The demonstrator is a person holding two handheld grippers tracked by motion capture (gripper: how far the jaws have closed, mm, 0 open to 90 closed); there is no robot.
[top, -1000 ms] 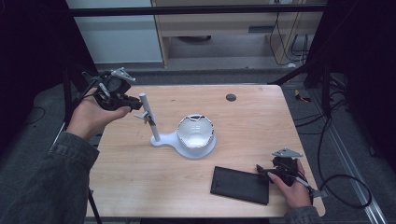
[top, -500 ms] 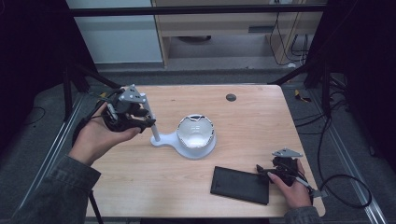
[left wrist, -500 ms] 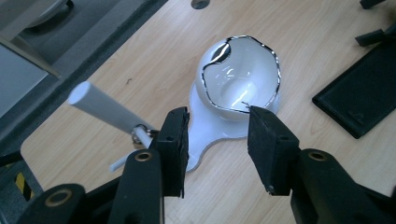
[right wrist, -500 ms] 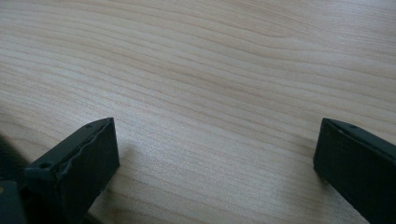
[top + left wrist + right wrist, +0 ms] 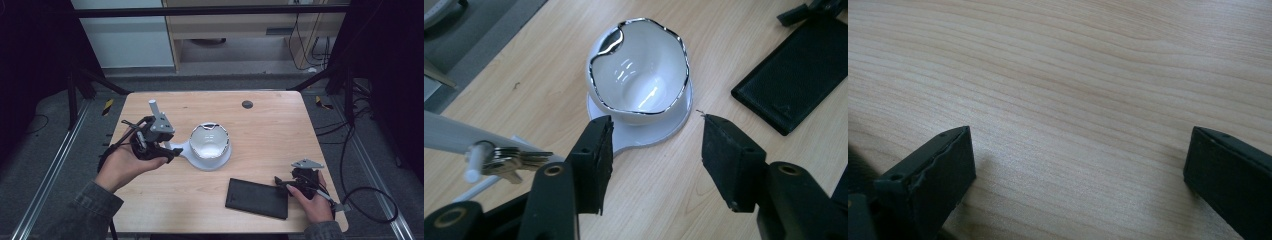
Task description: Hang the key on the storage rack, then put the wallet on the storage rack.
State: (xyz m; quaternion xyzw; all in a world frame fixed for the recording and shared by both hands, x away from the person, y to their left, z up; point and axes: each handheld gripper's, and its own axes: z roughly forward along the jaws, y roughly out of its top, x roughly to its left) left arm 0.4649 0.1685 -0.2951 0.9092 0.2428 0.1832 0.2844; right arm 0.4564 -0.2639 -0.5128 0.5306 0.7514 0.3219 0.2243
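Left gripper [image 5: 167, 152] has moved nearer and right, now just beside the white bowl stand [image 5: 209, 147]; jaws apart, holding nothing. Right gripper [image 5: 282, 182], wide open, empty, rests beside the black wallet [image 5: 257, 198].

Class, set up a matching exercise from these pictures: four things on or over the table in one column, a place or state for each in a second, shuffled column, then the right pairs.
1. white bowl
2. black wallet
3. keys
4. left gripper

a. hanging on the white post
b. jaws open, near the bowl
c. sitting on the white stand's base
d. flat on the table by the right gripper

Pairs: 1-c, 2-d, 3-a, 4-b
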